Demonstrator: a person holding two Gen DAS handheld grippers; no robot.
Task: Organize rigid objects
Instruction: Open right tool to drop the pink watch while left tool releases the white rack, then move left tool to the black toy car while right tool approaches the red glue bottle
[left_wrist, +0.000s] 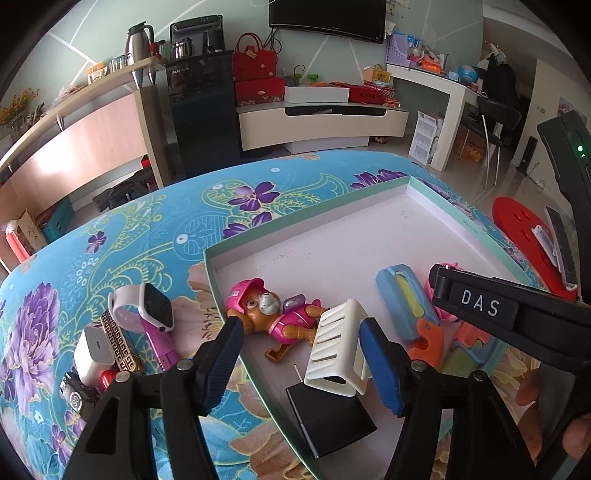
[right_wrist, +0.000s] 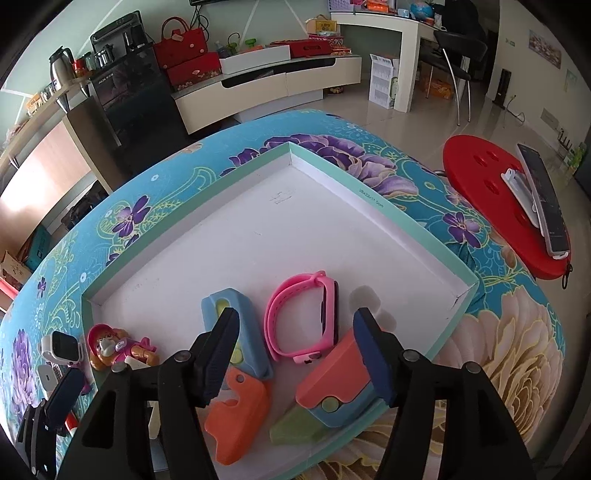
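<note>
A: What was counted, near to far?

B: Left claw (left_wrist: 301, 356) released beside one white slotted holder (left_wrist: 338, 347); right claw (right_wrist: 295, 356) released over two folding toys (right_wrist: 236, 350). One dog figure (left_wrist: 275, 317) lay in the tray (right_wrist: 406, 218).

A: Differences?

B: Only the right view showed the whole pink watch (right_wrist: 303, 317); the left view cut off the pile outside the tray.

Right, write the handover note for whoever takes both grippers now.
Left gripper: open, over the white slotted holder, not gripping it.
Right gripper: open, empty, above the pink smartwatch.
In the shallow box: pup figure, holder, black block, blue case, orange piece, coral folding toy, pink smartwatch.
Left on the cloth: white smartwatch, white charger, patterned bar, purple item.
</note>
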